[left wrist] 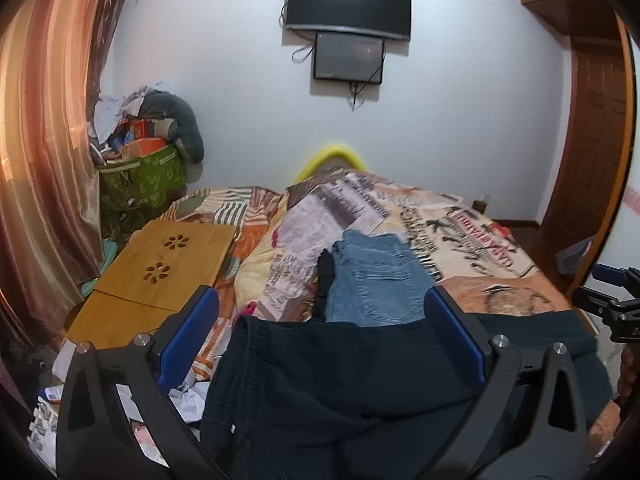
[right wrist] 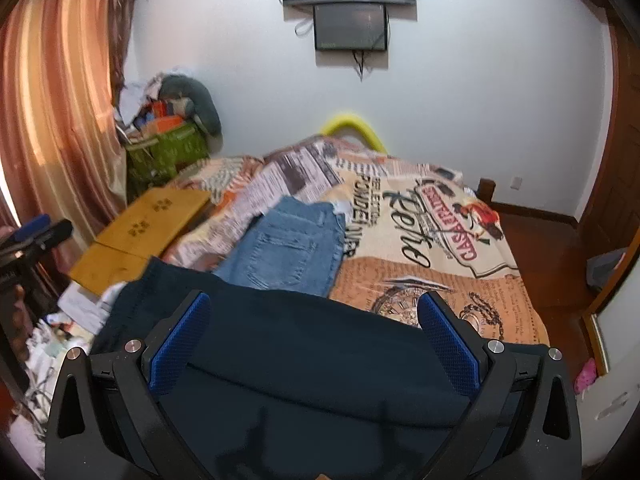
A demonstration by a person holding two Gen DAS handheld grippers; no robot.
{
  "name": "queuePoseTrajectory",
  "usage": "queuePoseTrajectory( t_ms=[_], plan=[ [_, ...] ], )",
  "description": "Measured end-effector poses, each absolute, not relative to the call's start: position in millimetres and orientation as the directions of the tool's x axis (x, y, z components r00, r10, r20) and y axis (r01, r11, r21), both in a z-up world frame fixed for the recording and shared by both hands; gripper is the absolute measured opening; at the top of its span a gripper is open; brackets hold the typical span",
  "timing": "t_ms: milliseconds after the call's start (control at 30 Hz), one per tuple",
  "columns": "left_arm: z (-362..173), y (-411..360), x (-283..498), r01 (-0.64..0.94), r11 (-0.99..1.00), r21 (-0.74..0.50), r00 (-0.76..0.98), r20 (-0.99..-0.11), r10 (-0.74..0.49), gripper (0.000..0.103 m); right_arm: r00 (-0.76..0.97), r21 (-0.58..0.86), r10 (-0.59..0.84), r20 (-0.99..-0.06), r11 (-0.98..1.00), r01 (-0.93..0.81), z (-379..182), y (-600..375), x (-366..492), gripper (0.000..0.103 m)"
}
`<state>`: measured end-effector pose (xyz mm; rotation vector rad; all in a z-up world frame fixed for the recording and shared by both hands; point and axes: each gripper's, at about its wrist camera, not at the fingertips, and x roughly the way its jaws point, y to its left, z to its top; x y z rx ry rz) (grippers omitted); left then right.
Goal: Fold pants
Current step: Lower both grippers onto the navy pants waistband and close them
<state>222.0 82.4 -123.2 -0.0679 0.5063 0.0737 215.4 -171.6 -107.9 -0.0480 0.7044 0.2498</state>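
Observation:
Dark navy pants (left wrist: 320,380) (right wrist: 312,360) lie spread across the near edge of the bed, their elastic waistband toward the left. My left gripper (left wrist: 324,320) hovers over them, open wide, its blue pads (left wrist: 192,332) apart and pinching nothing. My right gripper (right wrist: 314,332) is also open above the same cloth, further right. Each gripper shows at the edge of the other's view: the right gripper (left wrist: 616,304) and the left gripper (right wrist: 32,236). Folded blue jeans (left wrist: 372,280) (right wrist: 288,252) rest just beyond the dark pants, with a small black garment (left wrist: 326,276) at their left side.
The bed has a newspaper-print cover (right wrist: 420,240). A wooden lap desk (left wrist: 160,264) sits at its left side, with papers (left wrist: 48,412) below it. A full green basket (left wrist: 140,184) and a curtain (left wrist: 44,120) stand far left, a wall screen (left wrist: 348,4) ahead, a door (left wrist: 596,140) right.

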Motion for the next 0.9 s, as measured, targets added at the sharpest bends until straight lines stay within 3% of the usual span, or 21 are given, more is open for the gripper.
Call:
queuePoseTrajectory(
  t_ms=[267,433,533,600,667,900],
  plan=[
    [-166,125,287,-0.126,0.99,-0.066,0.802,-0.594,0.063,0.103,0.621,0.052,0.239,-0.746,0.951,-0.304,-152,-175,269,0.101],
    [-202,155,324,-0.148,0.989,-0.03,0.734,-0.673,0.089,0.103,0.53,0.084,0.281,-0.8,0.927,-0.365,-177,-177,297,0.089],
    [-228,172,344,-0.153,0.987,-0.04,0.673,-0.736,0.075,0.085,0.491,0.086,0.287,-0.822,0.916,-0.392,-192,-178,313,0.087],
    [-249,182,356,-0.16,0.986,-0.044,0.621,-0.781,0.066,0.072,0.46,0.09,0.29,-0.839,0.908,-0.408,-202,-180,321,0.081],
    [-266,190,364,-0.167,0.984,-0.054,0.578,-0.814,0.054,0.069,0.419,0.114,0.304,-0.856,0.9,-0.421,-211,-183,330,0.067],
    [-300,198,378,-0.15,0.977,-0.15,0.508,-0.86,-0.054,0.053,0.324,0.13,0.296,-0.899,0.885,-0.447,-238,-201,350,0.064]
  ],
)
